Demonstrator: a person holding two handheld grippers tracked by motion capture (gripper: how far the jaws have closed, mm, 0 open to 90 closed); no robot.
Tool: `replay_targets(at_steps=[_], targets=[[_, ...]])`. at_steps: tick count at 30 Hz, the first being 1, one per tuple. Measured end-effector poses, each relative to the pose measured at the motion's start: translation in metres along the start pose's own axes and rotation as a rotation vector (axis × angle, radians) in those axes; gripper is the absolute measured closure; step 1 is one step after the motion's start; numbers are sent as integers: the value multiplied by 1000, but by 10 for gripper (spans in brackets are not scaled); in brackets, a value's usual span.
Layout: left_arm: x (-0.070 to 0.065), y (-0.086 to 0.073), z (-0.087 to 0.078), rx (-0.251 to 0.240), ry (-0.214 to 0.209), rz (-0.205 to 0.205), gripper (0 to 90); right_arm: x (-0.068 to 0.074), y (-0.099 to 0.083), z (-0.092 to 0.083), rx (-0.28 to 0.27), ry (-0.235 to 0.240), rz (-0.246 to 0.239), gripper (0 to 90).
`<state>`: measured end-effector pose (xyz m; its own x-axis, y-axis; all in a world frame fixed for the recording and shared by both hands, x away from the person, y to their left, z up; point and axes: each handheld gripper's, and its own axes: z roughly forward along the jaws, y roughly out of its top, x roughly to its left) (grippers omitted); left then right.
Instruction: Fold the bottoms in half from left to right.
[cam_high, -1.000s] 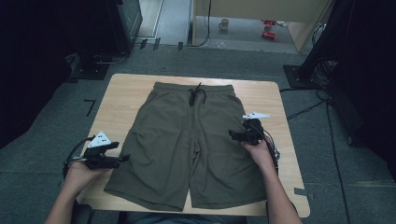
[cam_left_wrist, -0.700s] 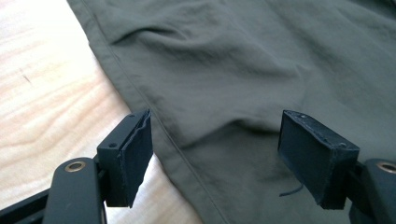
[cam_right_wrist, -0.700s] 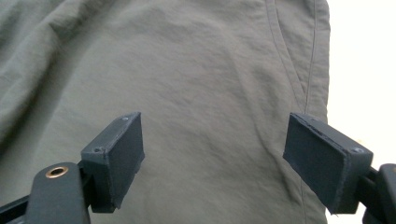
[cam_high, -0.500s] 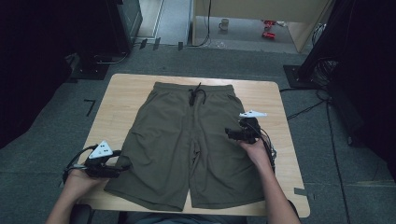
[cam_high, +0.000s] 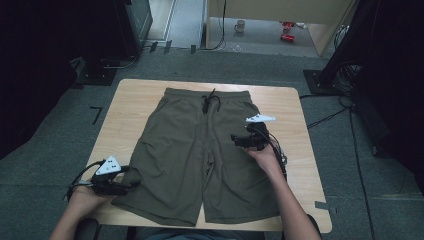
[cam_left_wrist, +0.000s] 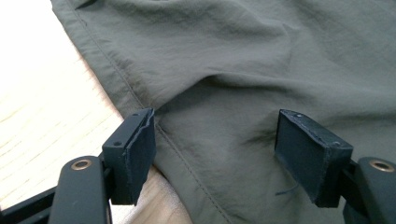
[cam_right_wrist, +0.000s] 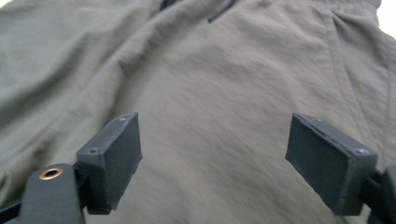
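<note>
Up close, the left gripper (cam_left_wrist: 215, 154) straddles the shorts' (cam_left_wrist: 261, 60) side seam.

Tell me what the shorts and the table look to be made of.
Shorts: thin woven cloth, probably a synthetic or cotton blend, olive and matt; it wrinkles finely and shows stitched hems in the left gripper view. Table: light wood or wood-look laminate, smooth, with a visible grain.

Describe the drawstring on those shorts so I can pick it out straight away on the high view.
Start at the light wooden table, where olive-green shorts lie flat with the waistband at the far edge. The drawstring sits at the middle of that waistband, hanging in a loose knot toward the legs. It is the one black cord on the plain green cloth, far thinner than the gripper cables.
</note>
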<state>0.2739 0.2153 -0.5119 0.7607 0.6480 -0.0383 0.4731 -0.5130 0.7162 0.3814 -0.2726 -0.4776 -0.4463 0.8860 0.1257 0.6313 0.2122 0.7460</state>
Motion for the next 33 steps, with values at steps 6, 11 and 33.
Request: replay_targets(at_steps=[6, 11, 33], targets=[[-4, -7, 1, -44, 23, 19, 284, 9, 14, 5, -8, 34, -12, 247], [-5, -6, 0, -33, 24, 21, 271, 19, 24, 13, 7, 52, -31, 250], [-10, -6, -6, -6, 72, -27, 379, 52, 73, 55, 25, 89, -81, 330]])
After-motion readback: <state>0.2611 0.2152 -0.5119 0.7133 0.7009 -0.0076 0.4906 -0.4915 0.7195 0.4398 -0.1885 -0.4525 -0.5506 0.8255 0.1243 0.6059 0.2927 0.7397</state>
